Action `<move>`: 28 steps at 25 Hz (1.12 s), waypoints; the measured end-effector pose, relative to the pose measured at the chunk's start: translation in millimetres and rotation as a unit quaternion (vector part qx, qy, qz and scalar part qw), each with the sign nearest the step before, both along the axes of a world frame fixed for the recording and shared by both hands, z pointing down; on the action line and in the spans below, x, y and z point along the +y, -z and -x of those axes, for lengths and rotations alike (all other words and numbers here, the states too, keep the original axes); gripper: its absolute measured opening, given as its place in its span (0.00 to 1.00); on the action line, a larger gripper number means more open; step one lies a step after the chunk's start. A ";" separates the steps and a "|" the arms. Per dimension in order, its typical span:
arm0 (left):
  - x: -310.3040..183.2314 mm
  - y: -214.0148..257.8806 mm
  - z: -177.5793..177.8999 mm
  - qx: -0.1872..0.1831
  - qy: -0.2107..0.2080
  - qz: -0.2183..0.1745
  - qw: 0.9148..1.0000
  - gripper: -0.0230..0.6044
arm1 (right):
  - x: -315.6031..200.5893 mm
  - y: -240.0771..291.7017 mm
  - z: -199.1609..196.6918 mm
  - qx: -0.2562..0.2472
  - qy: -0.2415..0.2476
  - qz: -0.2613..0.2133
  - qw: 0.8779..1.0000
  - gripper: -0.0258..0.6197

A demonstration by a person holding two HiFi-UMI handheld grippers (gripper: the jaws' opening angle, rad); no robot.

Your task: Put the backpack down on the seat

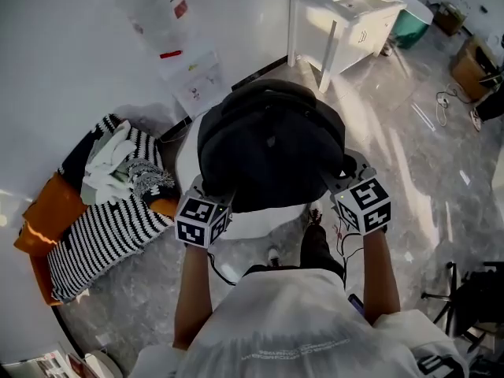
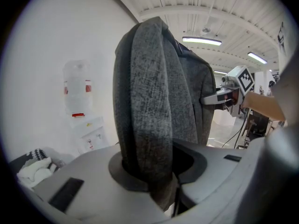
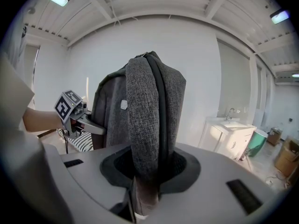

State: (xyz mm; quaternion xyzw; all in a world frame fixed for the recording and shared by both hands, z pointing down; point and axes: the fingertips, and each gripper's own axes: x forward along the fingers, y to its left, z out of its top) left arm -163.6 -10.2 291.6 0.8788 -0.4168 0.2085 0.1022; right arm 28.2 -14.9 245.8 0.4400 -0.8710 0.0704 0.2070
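A dark grey backpack (image 1: 272,144) hangs between my two grippers, over a round white seat (image 1: 256,223); whether it touches the seat is hidden. My left gripper (image 1: 211,189) is shut on the bag's left side. In the left gripper view a fold of grey fabric (image 2: 149,101) is pinched between the jaws of that gripper (image 2: 159,181). My right gripper (image 1: 342,178) is shut on the bag's right side. The right gripper view shows a strip of the backpack (image 3: 149,115) clamped in that gripper (image 3: 145,190). Each gripper view shows the other gripper across the bag.
A black-and-white striped cushion (image 1: 102,235) with cloths and an orange cushion (image 1: 51,211) lie on the floor at left. A large water bottle (image 1: 157,14) stands by the wall. A white sink cabinet (image 1: 346,18), a green bin (image 1: 413,26) and a cardboard box (image 1: 472,65) are at the back right.
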 end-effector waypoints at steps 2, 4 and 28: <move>-14.6 -1.0 -1.5 -0.001 0.006 0.001 1.000 0.22 | -16.0 -1.8 -1.5 -0.002 0.009 0.001 1.000 0.20; -30.7 -2.1 -5.2 -0.003 0.011 0.002 1.000 0.22 | -34.2 -3.8 -5.2 -0.004 0.016 0.004 1.000 0.20; -181.8 -102.2 -40.9 -0.007 0.071 0.064 0.995 0.22 | -210.3 -105.2 -37.2 0.009 0.092 0.068 0.993 0.20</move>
